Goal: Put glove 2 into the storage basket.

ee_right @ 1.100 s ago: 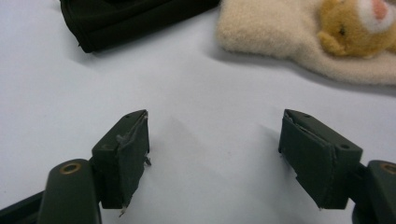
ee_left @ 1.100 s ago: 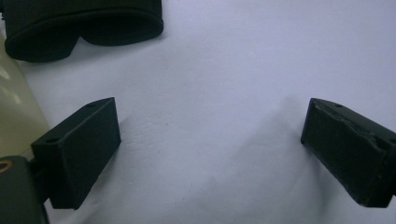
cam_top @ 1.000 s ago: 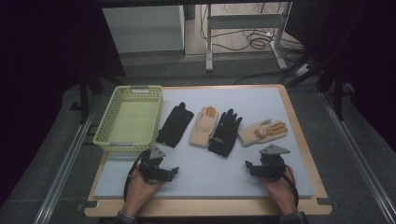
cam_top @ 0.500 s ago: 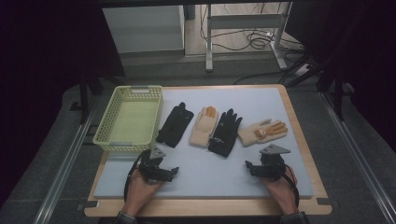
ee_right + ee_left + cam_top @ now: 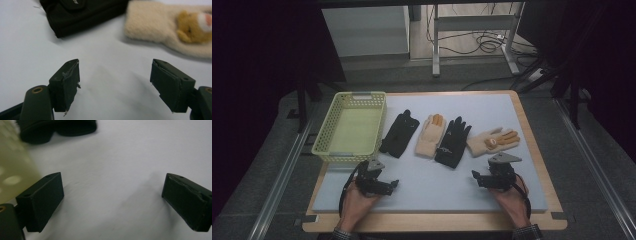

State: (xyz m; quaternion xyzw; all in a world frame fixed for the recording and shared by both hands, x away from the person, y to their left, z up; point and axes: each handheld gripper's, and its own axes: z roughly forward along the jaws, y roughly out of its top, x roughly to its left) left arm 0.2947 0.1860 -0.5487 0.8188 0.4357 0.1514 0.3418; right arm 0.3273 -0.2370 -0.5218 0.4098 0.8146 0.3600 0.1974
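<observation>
Near the front edge of the pale blue mat [image 5: 432,185], both grippers sit low w/ nothing between their jaws. Compared w/ the frames 1.0 s and 0.5 s ago, no visible change: hands, grippers and all gloves lie in the same spots.

Left gripper [image 5: 393,185]: jaws spread wide, empty; in the left gripper view [image 5: 112,202] only bare mat lies between them. It's at the mat's front-left, just in front of the yellow-green basket [image 5: 324,145], whose blurred wall shows at left in its own view [image 5: 12,170]. The cuff of the left black glove [image 5: 400,133] shows ahead [image 5: 57,128], apart from the jaws.

Right gripper [image 5: 476,177]: also released, jaws wide apart, empty [image 5: 115,82]. It's at the mat's front-right, held by the right hand [image 5: 512,202]. Ahead of it, not touching: cuff of the 2nd black glove [image 5: 453,142] [image 5: 82,15] and the cream glove w/ orange fingertips [image 5: 493,141] [image 5: 170,30].

Across the mat's middle, from the basket side outward: black glove, another cream glove [image 5: 431,135], 2nd black glove, then the cream one angled twd the right edge. Basket sits on the mat's left edge, beside the 1st black glove.
</observation>
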